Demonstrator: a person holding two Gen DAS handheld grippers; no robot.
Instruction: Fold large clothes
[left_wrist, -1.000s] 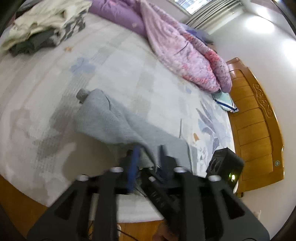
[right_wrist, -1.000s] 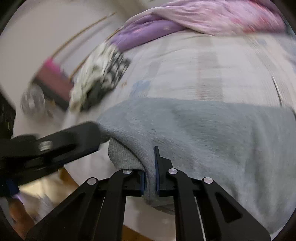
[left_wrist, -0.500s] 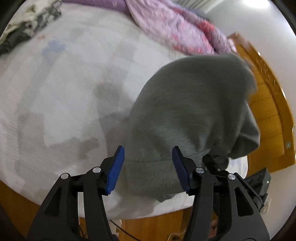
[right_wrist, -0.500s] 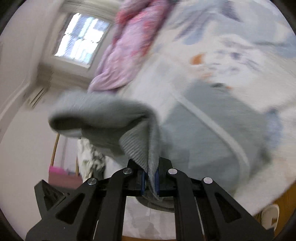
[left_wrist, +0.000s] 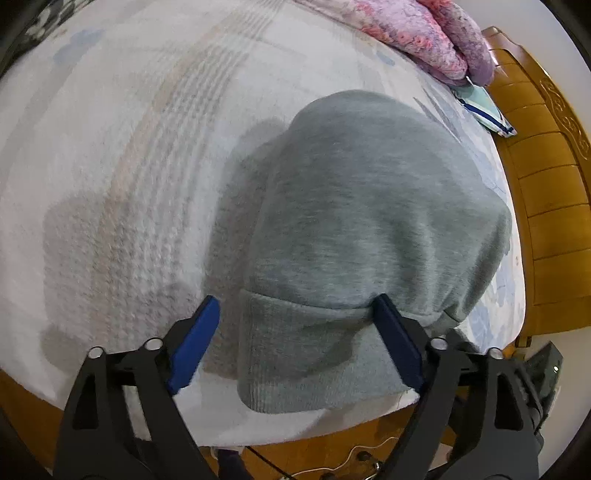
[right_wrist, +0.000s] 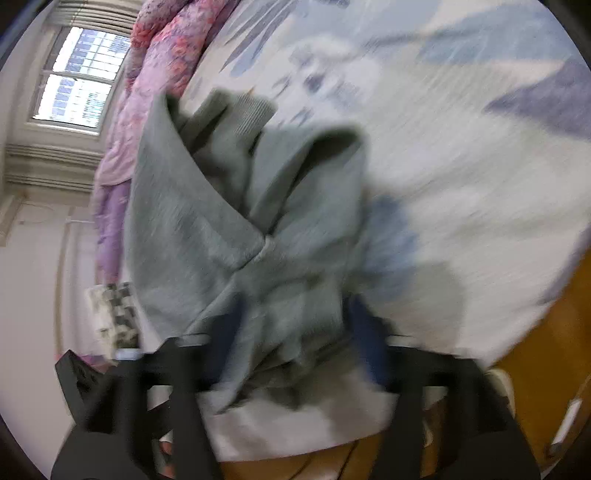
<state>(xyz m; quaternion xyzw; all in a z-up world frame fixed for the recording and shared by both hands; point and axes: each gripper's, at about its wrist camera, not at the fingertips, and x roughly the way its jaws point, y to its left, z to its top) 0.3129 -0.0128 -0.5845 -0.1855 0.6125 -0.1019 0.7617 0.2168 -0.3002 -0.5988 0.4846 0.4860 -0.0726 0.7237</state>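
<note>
A grey sweatshirt (left_wrist: 369, 221) lies bunched near the foot-side edge of the bed (left_wrist: 129, 166) as I watch through both wrist feeds. My left gripper (left_wrist: 295, 325) stands wide, its blue pads either side of the ribbed hem and gripping nothing; the right-hand pad touches the cloth. A second ago that hem was flat on the quilt and my right gripper (right_wrist: 295, 332) had a fold pinched tight. Half a second ago the cloth was swinging in the air. Now it has been thrown over onto itself, and the right jaws have sprung apart with fabric draped loosely between them, though that feed is smeared by motion, so I judge rather than see that the hold is gone. The pink quilt (left_wrist: 424, 40) stays piled by the wooden footboard (left_wrist: 546, 184). By my reading one fold is laid and released, but the heap is lumpy, with a cuff (right_wrist: 251, 110) sticking out; smoothing and squaring should come next.
</note>
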